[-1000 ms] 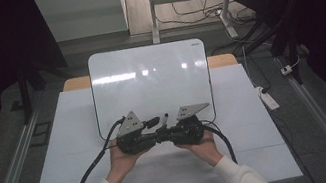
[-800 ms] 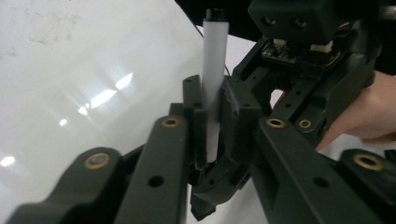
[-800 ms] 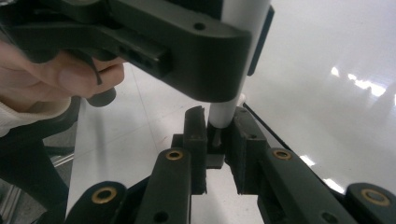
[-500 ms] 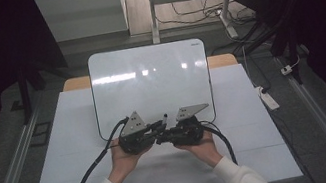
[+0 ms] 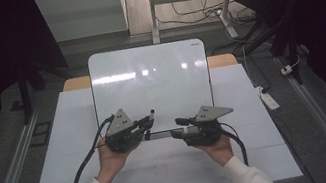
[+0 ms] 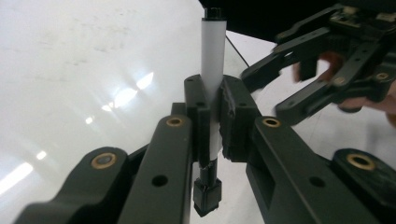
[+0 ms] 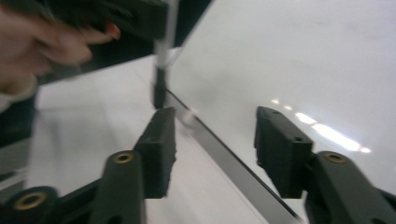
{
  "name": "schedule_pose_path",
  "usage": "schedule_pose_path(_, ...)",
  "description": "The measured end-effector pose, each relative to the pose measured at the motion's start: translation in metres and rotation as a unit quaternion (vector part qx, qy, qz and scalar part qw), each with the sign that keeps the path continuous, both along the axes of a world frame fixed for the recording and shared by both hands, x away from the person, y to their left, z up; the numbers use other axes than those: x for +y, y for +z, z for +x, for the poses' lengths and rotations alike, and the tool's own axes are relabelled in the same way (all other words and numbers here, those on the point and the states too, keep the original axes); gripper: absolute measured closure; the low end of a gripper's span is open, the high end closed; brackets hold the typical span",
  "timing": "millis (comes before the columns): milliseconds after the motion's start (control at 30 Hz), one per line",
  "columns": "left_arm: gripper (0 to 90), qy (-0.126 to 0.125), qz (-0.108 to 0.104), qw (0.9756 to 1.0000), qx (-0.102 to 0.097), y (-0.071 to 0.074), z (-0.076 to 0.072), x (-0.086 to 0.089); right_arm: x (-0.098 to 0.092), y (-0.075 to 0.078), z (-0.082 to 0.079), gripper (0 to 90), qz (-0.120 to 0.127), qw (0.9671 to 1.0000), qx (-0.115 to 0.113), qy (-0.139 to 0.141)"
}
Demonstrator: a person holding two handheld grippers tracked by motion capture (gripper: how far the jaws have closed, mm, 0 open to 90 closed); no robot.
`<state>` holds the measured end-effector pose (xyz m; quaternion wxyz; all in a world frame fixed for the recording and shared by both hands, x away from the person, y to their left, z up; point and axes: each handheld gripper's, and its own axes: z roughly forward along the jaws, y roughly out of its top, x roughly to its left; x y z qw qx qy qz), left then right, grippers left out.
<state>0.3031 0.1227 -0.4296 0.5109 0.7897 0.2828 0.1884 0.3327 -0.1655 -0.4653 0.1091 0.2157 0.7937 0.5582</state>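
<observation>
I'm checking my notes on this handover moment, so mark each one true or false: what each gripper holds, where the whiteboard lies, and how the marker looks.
1. The left gripper is shut on the marker. True.
2. The right gripper also clamps the marker. False: its jaws have just been opening and nothing is between them.
3. The whiteboard lies flat on the table. True.
4. The marker's barrel is red. False: it is white with dark ends.

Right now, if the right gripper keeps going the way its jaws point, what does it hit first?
Probably the left gripper and its marker: the right gripper, jaws just opened and empty, points left along the whiteboard's near edge. Depth unclear.
</observation>
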Motion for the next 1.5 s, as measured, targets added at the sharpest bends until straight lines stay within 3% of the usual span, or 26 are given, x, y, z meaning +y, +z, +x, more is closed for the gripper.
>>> schedule_pose_path(100, 81.7, 0.008, -0.004, 1.0000, 0.001, 0.002, 0.001, 0.007, -0.020, -0.001, -0.004, 42.7, -0.014, 0.9994, -0.020, -0.024)
schedule_pose_path(333, 81.7, 0.029, -0.013, 0.9995, 0.003, 0.004, 0.002, 0.025, -0.069, -0.009, -0.011, 41.2, -0.033, 0.9961, -0.026, -0.077)
schedule_pose_path(667, 81.6, 0.061, -0.030, 0.9977, 0.002, 0.010, 0.004, 0.052, -0.127, -0.021, -0.027, 41.2, -0.066, 0.9872, -0.038, -0.140)
schedule_pose_path(967, 81.6, 0.076, -0.036, 0.9964, 0.002, 0.014, 0.006, 0.064, -0.137, -0.028, -0.025, 41.4, -0.083, 0.9845, -0.033, -0.151)
schedule_pose_path(1067, 81.7, 0.085, -0.048, 0.9953, 0.003, 0.017, 0.011, 0.072, -0.137, -0.029, -0.023, 41.4, -0.088, 0.9841, -0.032, -0.150)
schedule_pose_path(1200, 81.6, 0.108, -0.053, 0.9927, -0.001, 0.027, 0.023, 0.085, -0.138, -0.030, -0.023, 41.4, -0.090, 0.9835, -0.032, -0.154)
schedule_pose_path(1500, 81.6, 0.158, -0.018, 0.9873, 0.001, 0.058, 0.066, 0.103, -0.136, -0.033, -0.020, 41.4, -0.102, 0.9826, -0.032, -0.152)
